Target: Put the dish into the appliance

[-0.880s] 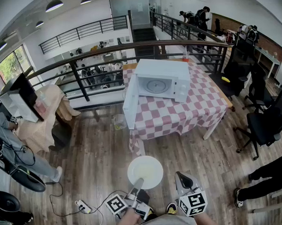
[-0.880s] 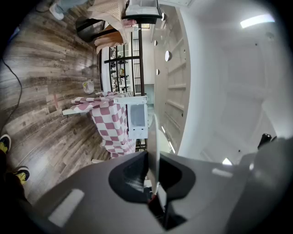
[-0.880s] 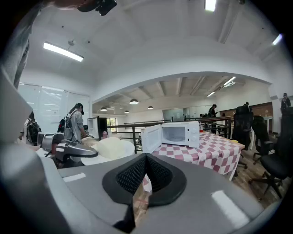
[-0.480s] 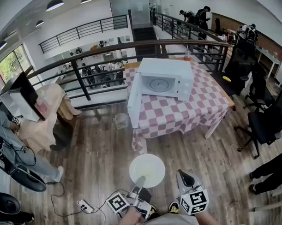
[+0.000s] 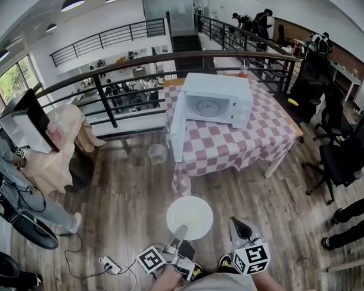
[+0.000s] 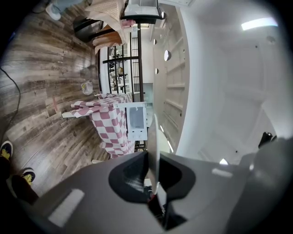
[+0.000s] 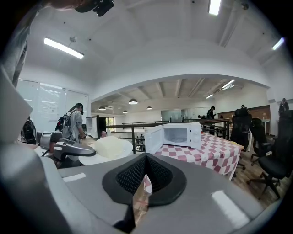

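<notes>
White round dish (image 5: 189, 217) held level over the wooden plank floor (image 5: 121, 193).
At its near rim the left hand-held gripper (image 5: 179, 232) pinches it; just beside, the right hand-held gripper (image 5: 239, 226) has its jaws pressed together on nothing. Well apart from the dish, the white microwave oven (image 5: 214, 101) stands door open on the red-and-white checked bench (image 5: 254, 138).

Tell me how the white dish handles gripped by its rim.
Probably stiff: the white dish sits level though the left tool pinches only its near rim. Held off-centre, it may lever downward or slip. It looks thin, so likely light.
</notes>
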Demonstrator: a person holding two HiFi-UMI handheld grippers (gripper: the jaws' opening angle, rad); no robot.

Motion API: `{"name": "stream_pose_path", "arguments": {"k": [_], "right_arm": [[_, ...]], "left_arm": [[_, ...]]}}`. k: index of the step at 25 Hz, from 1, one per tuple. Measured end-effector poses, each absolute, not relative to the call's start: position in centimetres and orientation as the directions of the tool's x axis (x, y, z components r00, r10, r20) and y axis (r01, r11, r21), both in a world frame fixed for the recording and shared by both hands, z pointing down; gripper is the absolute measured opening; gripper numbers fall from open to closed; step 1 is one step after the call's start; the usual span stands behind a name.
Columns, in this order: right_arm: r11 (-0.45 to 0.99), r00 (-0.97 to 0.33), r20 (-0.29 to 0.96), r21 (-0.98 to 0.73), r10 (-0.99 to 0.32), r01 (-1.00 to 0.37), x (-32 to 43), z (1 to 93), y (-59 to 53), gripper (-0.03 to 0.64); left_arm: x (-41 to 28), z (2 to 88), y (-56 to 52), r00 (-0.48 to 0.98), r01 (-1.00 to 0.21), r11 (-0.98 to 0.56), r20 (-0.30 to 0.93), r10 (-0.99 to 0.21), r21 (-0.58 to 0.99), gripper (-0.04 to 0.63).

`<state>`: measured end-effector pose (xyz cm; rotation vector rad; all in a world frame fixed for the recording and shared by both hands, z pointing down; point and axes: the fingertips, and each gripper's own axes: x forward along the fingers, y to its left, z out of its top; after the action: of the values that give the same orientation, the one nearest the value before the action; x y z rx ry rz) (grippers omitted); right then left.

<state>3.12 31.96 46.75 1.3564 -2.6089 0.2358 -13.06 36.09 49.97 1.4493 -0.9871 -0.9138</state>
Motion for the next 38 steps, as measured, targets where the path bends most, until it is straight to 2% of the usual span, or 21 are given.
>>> {"name": "stream_pose_path", "arguments": {"k": [21, 38], "right_arm": [[0.563, -0.568, 0.196, -0.085, -0.800, -0.822, 4.0, 46.6, 30.5, -0.001], [0.559, -0.564, 0.225, -0.093, -0.795, -0.824, 4.5, 48.8, 19.7, 0.000]], "left_arm": [[-12.4, 49.7, 35.2, 0.354, -0.083, -0.066, -0.033, -0.935, 0.994, 0.026], [-11.3, 50.9, 24.2, 0.377, -0.088, -0.056, -0.019, -0.926, 0.995, 0.026]]}}
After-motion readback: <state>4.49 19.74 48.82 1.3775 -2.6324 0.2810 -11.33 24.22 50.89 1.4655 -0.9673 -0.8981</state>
